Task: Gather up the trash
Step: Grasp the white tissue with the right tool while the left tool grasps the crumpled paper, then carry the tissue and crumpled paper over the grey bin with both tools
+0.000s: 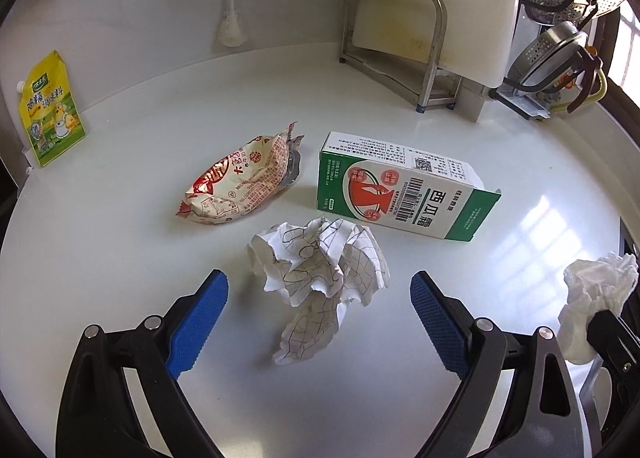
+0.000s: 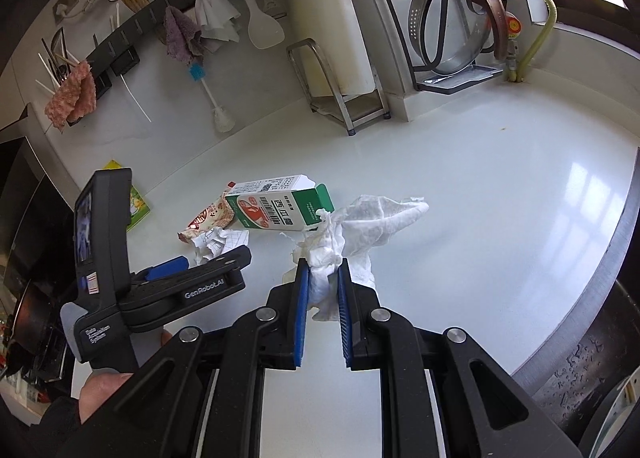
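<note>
My left tongs (image 1: 319,290) gape wide around the crumpled paper (image 1: 320,270), just in front of the green carton (image 1: 404,188) on the bench (image 1: 520,178). It looks light and springy; I'd pinch its middle. My right tongs (image 2: 323,274) clamp a soft tissue (image 2: 360,226).

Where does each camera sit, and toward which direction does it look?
Left wrist: sits on the left gripper, looking along its open fingers at the crumpled grid paper on the white counter.
Right wrist: sits on the right gripper, shut on a white tissue; the person's hand shows holding the left gripper.
Shared: the green-and-white carton, red snack wrapper, grid paper and tissue.
</note>
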A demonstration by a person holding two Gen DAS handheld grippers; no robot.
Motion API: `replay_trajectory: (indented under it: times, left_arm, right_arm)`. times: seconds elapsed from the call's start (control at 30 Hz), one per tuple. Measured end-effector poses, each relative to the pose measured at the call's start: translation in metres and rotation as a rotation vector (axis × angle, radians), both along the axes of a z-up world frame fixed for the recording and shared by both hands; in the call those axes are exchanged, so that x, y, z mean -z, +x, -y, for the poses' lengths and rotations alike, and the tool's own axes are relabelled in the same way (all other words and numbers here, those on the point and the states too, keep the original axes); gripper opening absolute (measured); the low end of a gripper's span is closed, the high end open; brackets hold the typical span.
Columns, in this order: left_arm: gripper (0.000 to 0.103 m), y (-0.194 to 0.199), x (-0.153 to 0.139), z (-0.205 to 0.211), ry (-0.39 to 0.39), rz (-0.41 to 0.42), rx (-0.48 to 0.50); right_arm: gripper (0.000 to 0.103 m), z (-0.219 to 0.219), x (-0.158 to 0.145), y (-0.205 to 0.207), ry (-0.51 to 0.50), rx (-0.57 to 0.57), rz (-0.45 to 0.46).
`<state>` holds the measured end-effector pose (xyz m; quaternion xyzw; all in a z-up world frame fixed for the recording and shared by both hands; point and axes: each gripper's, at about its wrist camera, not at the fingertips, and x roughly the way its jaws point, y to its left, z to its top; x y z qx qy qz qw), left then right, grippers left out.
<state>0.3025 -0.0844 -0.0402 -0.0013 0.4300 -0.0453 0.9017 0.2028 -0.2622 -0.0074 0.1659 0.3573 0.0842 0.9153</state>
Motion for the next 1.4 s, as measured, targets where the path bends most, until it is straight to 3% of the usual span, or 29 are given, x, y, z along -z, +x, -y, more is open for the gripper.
replay_trajectory:
  times: [0.1,0.17,0.2,0.3,0.6,0.77,1.4]
  left_arm:
    - [0.058,0.007,0.009,0.001,-0.013,-0.045,0.002]
    - [0.048,0.004,0.008,0.001,-0.006,-0.029,0.003]
    - [0.035,0.002,0.007,0.000,-0.020,-0.032,0.012]
    - [0.026,-0.008,0.003,-0.006,-0.041,-0.020,0.022]
    - [0.025,-0.077,-0.025,-0.030,-0.005,0.077,0.057]
    - [0.025,-0.127,-0.031,-0.044,0.003,0.075,0.071]
    - [0.025,-0.269,-0.013,-0.059,0.017,0.067,0.138]
  right_arm:
    - [0.014,0.001,0.000,-0.001,0.007,0.001,-0.002]
    - [0.014,0.001,0.000,-0.001,0.008,-0.003,-0.003]
    - [0.014,0.000,0.001,-0.001,0.007,-0.005,-0.005]
    - [0.014,-0.003,0.001,-0.001,-0.003,-0.014,-0.005]
    - [0.014,-0.010,0.006,-0.032,-0.035,-0.048,-0.021]
    - [0.014,-0.015,0.002,-0.073,-0.018,-0.050,-0.034]
    - [0.014,-0.036,0.008,-0.238,-0.033,0.010,-0.055]
